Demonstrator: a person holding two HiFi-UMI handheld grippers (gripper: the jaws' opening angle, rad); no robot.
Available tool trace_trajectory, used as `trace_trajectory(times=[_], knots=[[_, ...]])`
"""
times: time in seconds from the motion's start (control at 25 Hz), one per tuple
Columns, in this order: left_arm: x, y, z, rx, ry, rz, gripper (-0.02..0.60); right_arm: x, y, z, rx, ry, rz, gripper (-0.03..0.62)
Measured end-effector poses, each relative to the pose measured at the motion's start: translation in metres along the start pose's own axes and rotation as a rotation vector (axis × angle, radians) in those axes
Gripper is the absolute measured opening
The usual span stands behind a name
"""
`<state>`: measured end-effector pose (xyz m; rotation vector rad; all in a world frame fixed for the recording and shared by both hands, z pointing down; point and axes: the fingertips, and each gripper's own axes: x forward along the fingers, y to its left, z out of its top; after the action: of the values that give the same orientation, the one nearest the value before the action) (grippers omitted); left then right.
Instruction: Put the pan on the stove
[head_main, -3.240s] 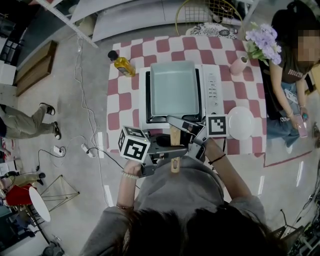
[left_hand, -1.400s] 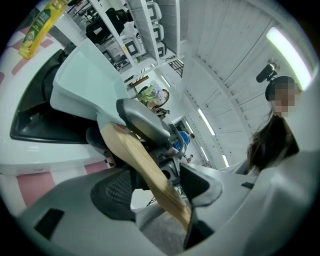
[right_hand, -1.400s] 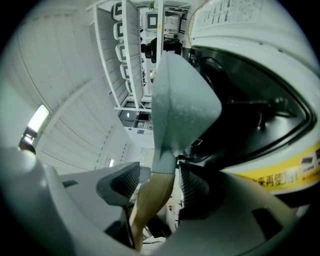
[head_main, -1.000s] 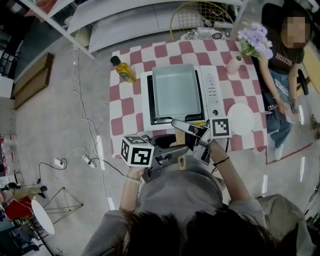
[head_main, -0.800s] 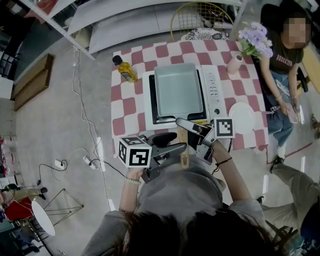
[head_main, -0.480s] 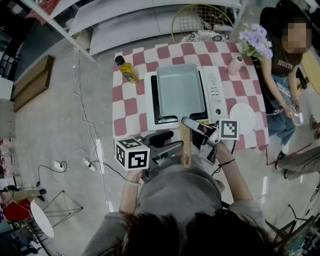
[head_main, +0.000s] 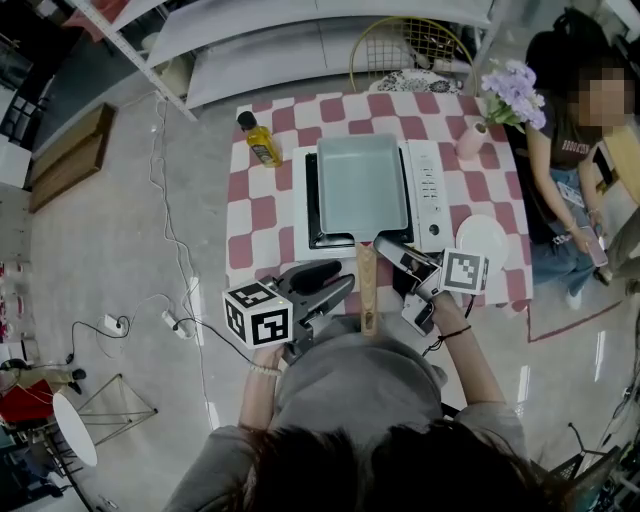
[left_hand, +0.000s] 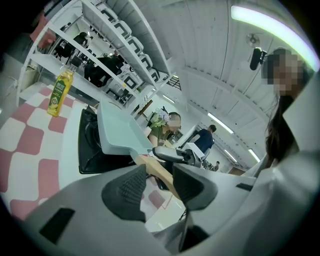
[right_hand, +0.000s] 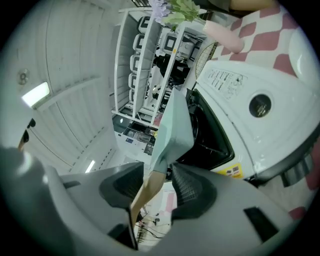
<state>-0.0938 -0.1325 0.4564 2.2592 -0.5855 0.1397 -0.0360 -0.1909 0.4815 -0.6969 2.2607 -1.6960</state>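
The pale green rectangular pan (head_main: 362, 185) sits flat on the white stove (head_main: 428, 190), its wooden handle (head_main: 367, 290) pointing toward me over the table's near edge. My left gripper (head_main: 345, 287) is just left of the handle, and my right gripper (head_main: 392, 275) is just right of it. In the left gripper view the handle (left_hand: 159, 172) shows in the gap of the left gripper (left_hand: 161, 185). The jaws are closing, with space still at the pads. In the right gripper view the handle (right_hand: 150, 192) runs between the closing jaws of the right gripper (right_hand: 157, 192), not pinched.
On the checkered tablecloth (head_main: 250, 215) an oil bottle (head_main: 262, 143) stands left of the stove. A white plate (head_main: 482, 240) lies right of it, and a pink vase (head_main: 470, 140) of purple flowers stands behind. A person (head_main: 580, 150) sits at the table's right. Cables (head_main: 170, 310) trail on the floor at left.
Both grippers have drawn sideways off the handle, so its full length now shows between them. Their jaws have narrowed. The pan has stayed on the stove.
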Motion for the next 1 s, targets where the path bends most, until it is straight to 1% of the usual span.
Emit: trace_trajectory(times=[0.12,0.16,0.24,0.32,0.44,0.6,0.8,1.0], knots=[[-0.001,0.000,0.002,0.004,-0.031,0.019,0.152,-0.011,-0.012,0.001,-0.070,0.007,-0.114,0.173],[-0.002,0.001,0.003,0.013,-0.038,0.030,0.141,-0.012,-0.012,0.002,-0.086,0.010,-0.128,0.162],[-0.002,0.002,0.004,0.044,-0.051,0.061,0.114,-0.012,-0.006,0.003,-0.094,0.005,-0.104,0.147],[-0.002,0.004,0.005,0.077,-0.057,0.094,0.079,-0.015,-0.006,0.004,-0.105,0.004,-0.113,0.132],[-0.002,0.006,0.005,0.100,-0.064,0.129,0.067,-0.017,-0.005,0.009,-0.191,0.002,-0.124,0.099],[-0.003,0.010,0.006,0.131,-0.076,0.185,0.055,-0.022,-0.003,0.019,-0.331,-0.008,-0.169,0.072],[-0.007,0.013,0.013,0.187,-0.110,0.248,0.046,-0.025,0.003,0.025,-0.432,-0.018,-0.193,0.058],[-0.012,0.016,0.021,0.242,-0.135,0.305,0.036,-0.029,0.009,0.033,-0.565,-0.048,-0.220,0.047]])
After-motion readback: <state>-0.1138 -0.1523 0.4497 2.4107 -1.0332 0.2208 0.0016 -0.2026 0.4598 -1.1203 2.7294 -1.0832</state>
